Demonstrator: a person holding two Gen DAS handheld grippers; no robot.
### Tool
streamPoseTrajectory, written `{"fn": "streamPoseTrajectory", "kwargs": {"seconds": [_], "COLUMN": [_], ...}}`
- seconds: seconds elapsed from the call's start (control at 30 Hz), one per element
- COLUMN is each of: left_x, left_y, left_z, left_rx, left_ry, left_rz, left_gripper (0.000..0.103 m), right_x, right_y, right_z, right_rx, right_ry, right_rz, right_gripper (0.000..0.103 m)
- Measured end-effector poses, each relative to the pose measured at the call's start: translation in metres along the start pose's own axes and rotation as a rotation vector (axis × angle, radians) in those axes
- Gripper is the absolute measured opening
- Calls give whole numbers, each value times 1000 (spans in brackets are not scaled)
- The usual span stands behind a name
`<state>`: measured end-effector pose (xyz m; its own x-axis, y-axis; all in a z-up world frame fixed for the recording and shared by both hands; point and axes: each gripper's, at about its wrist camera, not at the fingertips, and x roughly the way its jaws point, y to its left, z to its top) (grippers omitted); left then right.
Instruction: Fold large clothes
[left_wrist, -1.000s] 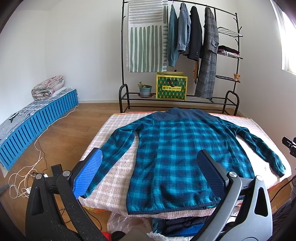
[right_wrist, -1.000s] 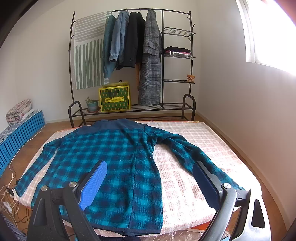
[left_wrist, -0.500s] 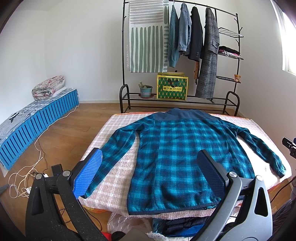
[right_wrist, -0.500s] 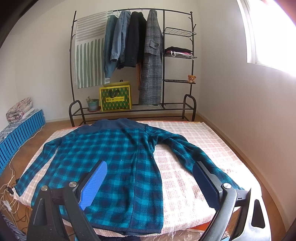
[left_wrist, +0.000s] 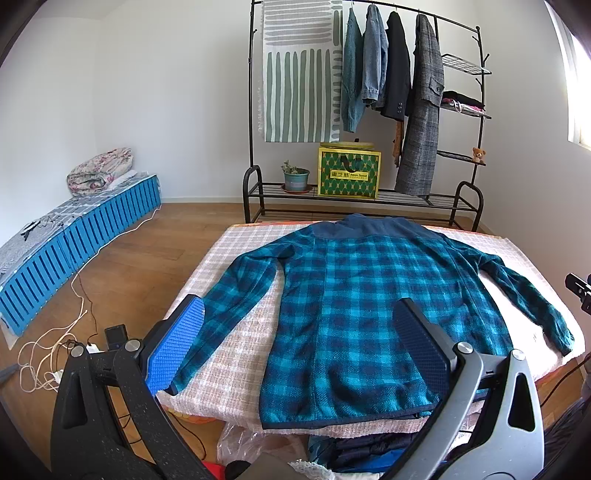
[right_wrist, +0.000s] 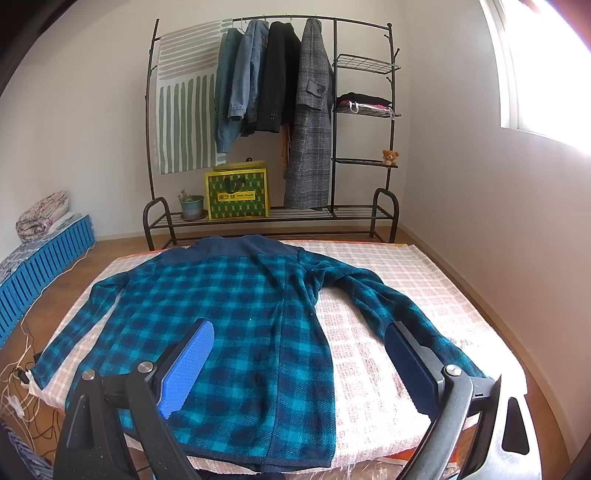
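A teal and navy checked jacket (left_wrist: 369, 295) lies flat and spread out, back up, on a table covered with a pink checked cloth (left_wrist: 236, 347). Its collar points away from me and both sleeves reach outward. My left gripper (left_wrist: 299, 339) hovers open above the near hem and left sleeve cuff, holding nothing. In the right wrist view the same jacket (right_wrist: 240, 314) fills the table, and my right gripper (right_wrist: 299, 354) stands open over the near hem, its right pad close to the right sleeve (right_wrist: 402, 310).
A black clothes rack (left_wrist: 369, 110) with hanging coats, a green and yellow box (left_wrist: 349, 173) and a potted plant (left_wrist: 295, 179) stands behind the table. A blue slatted bench (left_wrist: 74, 236) lines the left wall; cables (left_wrist: 55, 350) lie on the floor. Folded clothes (left_wrist: 362, 446) sit below the near edge.
Both views have crept very slightly; the jacket and both open grippers stay as they were.
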<state>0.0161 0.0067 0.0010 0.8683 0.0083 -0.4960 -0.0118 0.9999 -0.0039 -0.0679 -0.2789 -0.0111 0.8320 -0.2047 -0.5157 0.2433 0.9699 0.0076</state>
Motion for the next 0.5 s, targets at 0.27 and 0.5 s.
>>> {"fn": "streamPoseTrajectory", "kwargs": {"seconds": [0.27, 0.5], "left_x": [15, 35], "left_y": [21, 40], "left_z": [-7, -10], "left_rx": [-3, -3], "left_ry": [5, 13], "left_rz": [21, 68], "left_gripper": [103, 103], "right_x": [5, 17], "right_y": [11, 21], "right_z": [1, 5], "right_rx": [-13, -7], "right_ry": [1, 21], "right_rz": [30, 102], "right_gripper": [95, 95]}}
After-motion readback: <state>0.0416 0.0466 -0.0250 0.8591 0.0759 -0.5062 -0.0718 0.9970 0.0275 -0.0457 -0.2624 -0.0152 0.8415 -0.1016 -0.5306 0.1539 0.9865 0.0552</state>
